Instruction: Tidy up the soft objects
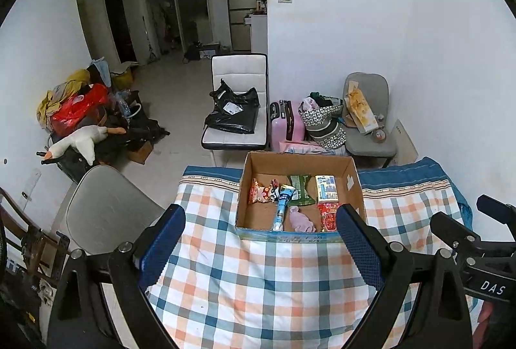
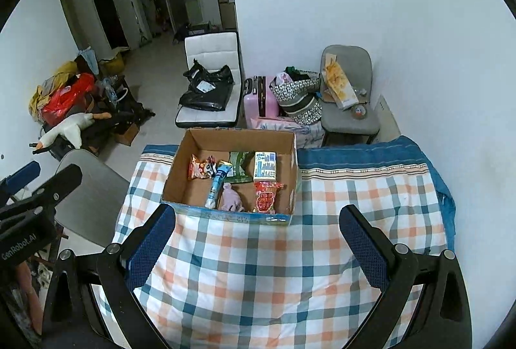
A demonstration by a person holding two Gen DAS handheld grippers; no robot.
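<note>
A cardboard box (image 1: pixel 354 184) (image 2: pixel 175 168) stands on the checked tablecloth (image 1: pixel 258 284) (image 2: pixel 258 268). Inside lie several soft packs: a red snack bag (image 2: pixel 200 170), a blue tube pack (image 2: pixel 215 184), a green pack (image 2: pixel 240 167), a white tissue pack (image 2: pixel 265 167), a red pack (image 2: pixel 266 197) and a purple soft toy (image 2: pixel 230 199). My left gripper (image 1: pixel 261 229) is open and empty, hovering just in front of the box. My right gripper (image 2: pixel 258 233) is open and empty, also in front of the box. Nothing is held.
Behind the table stand a white chair with a black bag (image 2: pixel 209 84), a pink suitcase (image 2: pixel 259 97), patterned bags (image 2: pixel 300 91) and a grey chair (image 2: pixel 348 91). A grey chair (image 1: pixel 106 210) is left of the table. A clutter pile with a plush goose (image 1: pixel 80 141) lies far left.
</note>
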